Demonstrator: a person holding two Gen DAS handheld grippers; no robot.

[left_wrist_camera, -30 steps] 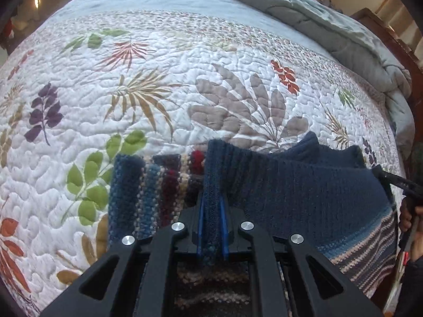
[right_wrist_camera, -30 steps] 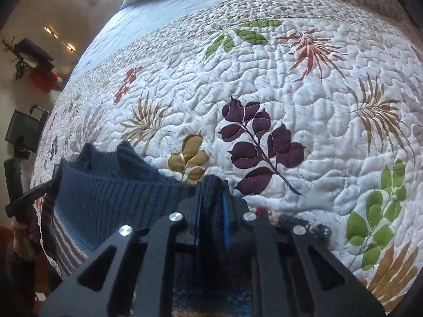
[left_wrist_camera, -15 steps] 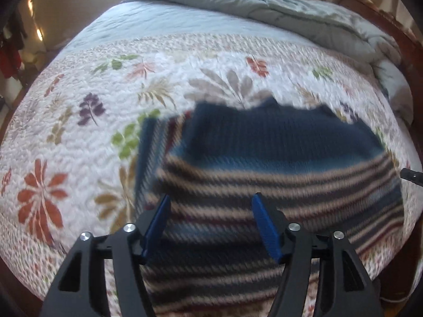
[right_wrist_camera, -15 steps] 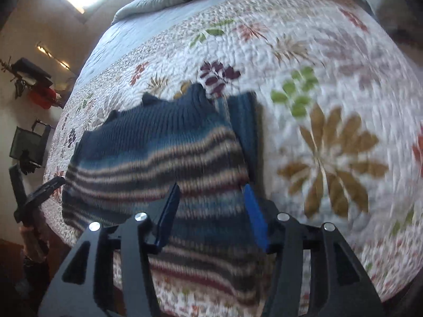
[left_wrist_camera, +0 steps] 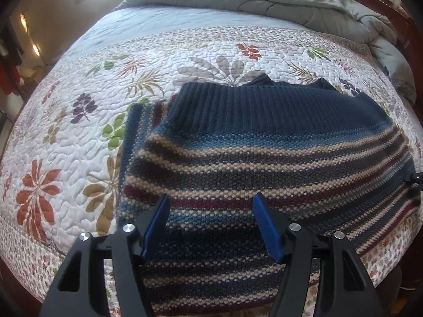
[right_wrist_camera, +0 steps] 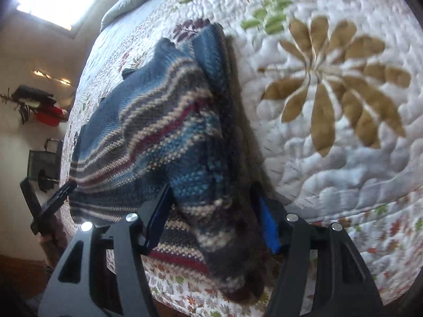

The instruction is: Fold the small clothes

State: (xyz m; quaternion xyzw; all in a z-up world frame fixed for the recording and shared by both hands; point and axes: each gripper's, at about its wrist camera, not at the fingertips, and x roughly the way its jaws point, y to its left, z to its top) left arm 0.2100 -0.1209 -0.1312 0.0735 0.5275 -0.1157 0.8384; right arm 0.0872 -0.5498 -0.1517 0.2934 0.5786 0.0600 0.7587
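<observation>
A small knitted sweater [left_wrist_camera: 264, 148], navy at the top with blue, cream and dark red stripes, lies folded on the leaf-patterned quilt [left_wrist_camera: 79, 137]. My left gripper [left_wrist_camera: 211, 227] is open and empty, hovering over the sweater's near striped edge. In the right wrist view the sweater [right_wrist_camera: 148, 121] lies to the left with a folded end reaching toward the camera. My right gripper [right_wrist_camera: 211, 216] is open, with that folded striped end lying between its blue pads, not clamped. The left gripper also shows in the right wrist view [right_wrist_camera: 53, 200].
A grey duvet [left_wrist_camera: 290, 2] is bunched at the far end of the bed. A wooden bed frame [left_wrist_camera: 396, 13] runs along the right. The quilt's front edge [left_wrist_camera: 53, 272] drops off near me. A wall shelf with dark and red items [right_wrist_camera: 39, 105] hangs at the left.
Both grippers let go of the sweater's navy edge, opened and pulled back. The sweater now lies folded on the quilt. The right gripper swung low toward the sweater's end.
</observation>
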